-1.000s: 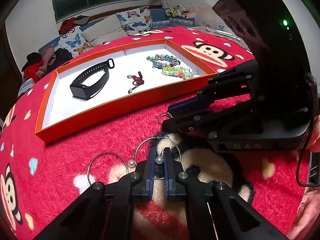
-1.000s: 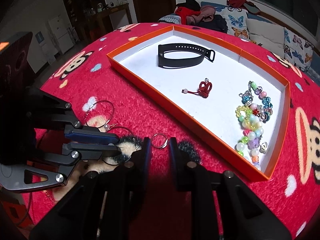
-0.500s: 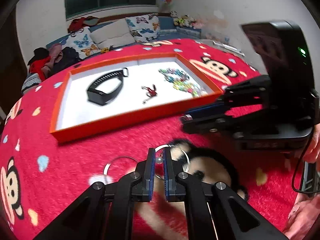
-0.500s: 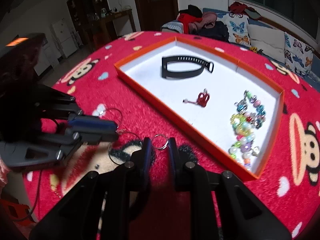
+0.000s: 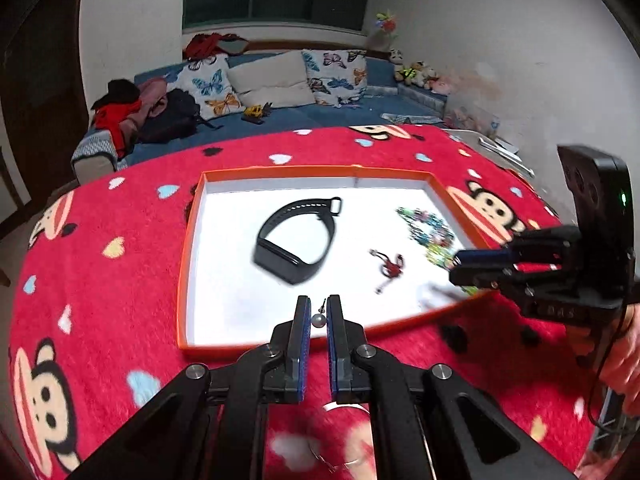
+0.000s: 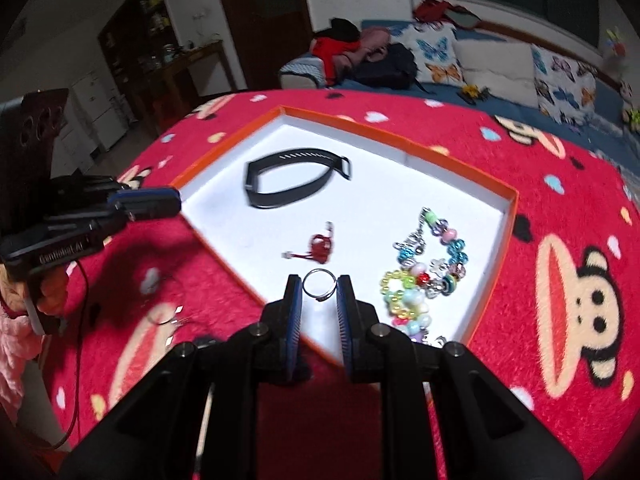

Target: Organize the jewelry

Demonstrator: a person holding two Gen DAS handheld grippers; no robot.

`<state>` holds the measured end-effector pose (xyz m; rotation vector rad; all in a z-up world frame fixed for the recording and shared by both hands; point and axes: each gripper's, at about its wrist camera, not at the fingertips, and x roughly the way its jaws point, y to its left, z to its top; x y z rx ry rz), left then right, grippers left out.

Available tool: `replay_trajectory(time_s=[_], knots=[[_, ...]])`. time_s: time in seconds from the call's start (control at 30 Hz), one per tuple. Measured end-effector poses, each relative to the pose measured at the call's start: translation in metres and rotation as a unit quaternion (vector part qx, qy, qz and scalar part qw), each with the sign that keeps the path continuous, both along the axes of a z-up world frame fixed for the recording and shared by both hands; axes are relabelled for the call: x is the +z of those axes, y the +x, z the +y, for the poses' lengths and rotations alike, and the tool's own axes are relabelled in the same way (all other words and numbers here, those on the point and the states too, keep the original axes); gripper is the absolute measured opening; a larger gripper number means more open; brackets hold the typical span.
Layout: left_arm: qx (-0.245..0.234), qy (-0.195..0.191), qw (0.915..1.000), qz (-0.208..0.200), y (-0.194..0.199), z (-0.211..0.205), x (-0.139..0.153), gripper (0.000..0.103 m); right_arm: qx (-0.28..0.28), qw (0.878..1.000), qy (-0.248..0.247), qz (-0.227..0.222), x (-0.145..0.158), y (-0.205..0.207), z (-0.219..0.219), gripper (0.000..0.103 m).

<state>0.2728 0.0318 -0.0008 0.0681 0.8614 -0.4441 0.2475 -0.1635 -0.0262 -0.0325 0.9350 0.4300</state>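
**Both tools carry jewelry over the orange tray**

Ahead of both tools lies a shallow orange-walled tray with a white floor (image 5: 188, 240), resting on a red fleece cover printed with cartoon monkeys (image 5: 100, 300) that drapes the worktop. In the tray, a black rubber fitness band (image 6: 294, 180) lies at the far side from the right tool, a small red knotted charm (image 6: 320, 246) sits just ahead of its fingertips, and a heap of multicoloured glass-bead bracelets (image 6: 428, 276) lies ahead and to its right. Nothing stands between either tool and the tray floor. A thin wire hoop (image 6: 162, 316) lies on the cover, left of the right tool.

The left tool (image 5: 319, 320) is level, pointing forward over the tray's near wall, its blue-padded jaws closed on a white pearl earring (image 5: 319, 320); a thin post rises from the pearl, and a hoop seems to hang below it, though blur hides this.

The right tool (image 6: 319, 286) tilts down over the near wall, jaws pinching a slim silver ring (image 6: 319, 285), held upright and facing the camera.
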Motion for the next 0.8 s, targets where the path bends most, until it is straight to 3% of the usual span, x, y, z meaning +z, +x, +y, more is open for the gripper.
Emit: replay_trajectory(time_s=[0.27, 0.67, 0.8], knots=[[0.018, 0.007, 0.9991, 0.038, 0.040, 0.005, -0.026, 0.008, -0.010, 1.000, -0.006, 0.021, -0.014, 0.013, -0.003, 0.019], [0.034, 0.025, 0.9974, 0.059, 0.052, 0.001, -0.044, 0.009, -0.012, 1.000, -0.008, 0.026, -0.016, 0.014, -0.004, 0.021], [0.042, 0.025, 0.9964, 0.069, 0.051, 0.004, -0.042, 0.009, -0.012, 1.000, -0.002, 0.022, -0.010, 0.011, -0.004, 0.034]])
